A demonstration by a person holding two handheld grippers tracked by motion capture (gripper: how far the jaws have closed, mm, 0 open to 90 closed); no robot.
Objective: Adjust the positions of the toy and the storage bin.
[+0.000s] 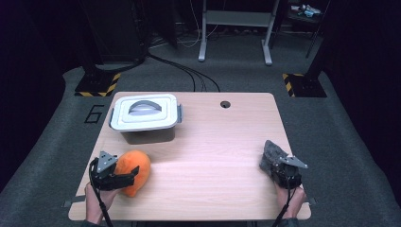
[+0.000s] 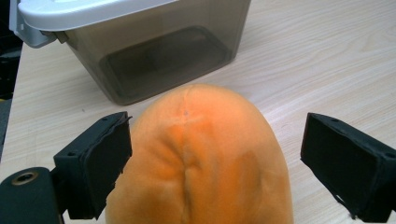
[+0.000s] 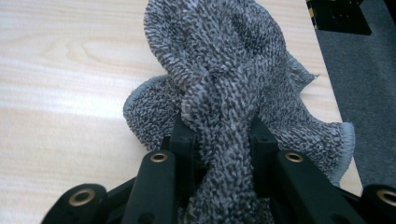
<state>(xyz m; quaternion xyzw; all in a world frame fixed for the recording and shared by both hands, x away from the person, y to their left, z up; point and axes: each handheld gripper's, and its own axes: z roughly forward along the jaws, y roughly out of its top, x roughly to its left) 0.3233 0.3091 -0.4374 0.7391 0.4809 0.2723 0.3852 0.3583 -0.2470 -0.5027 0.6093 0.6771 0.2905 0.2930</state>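
Left hand-held gripper (image 1: pixel 124 176): positioned at the near left corner of the bench (image 1: pixel 213 156). Jaws stand wide on either side of the orange plush object (image 1: pixel 134 171); the left pad appears just beside the plush, though contact cannot be confirmed.

Right hand-held gripper (image 3: pixel 219 140): positioned at the near right edge of the bench. Jaws are narrowed and clamped on a bunched fold of the grey cloth (image 3: pixel 224 79).

Farther back on the left, the lidded container (image 1: pixel 145 117) rests closed on the bench.
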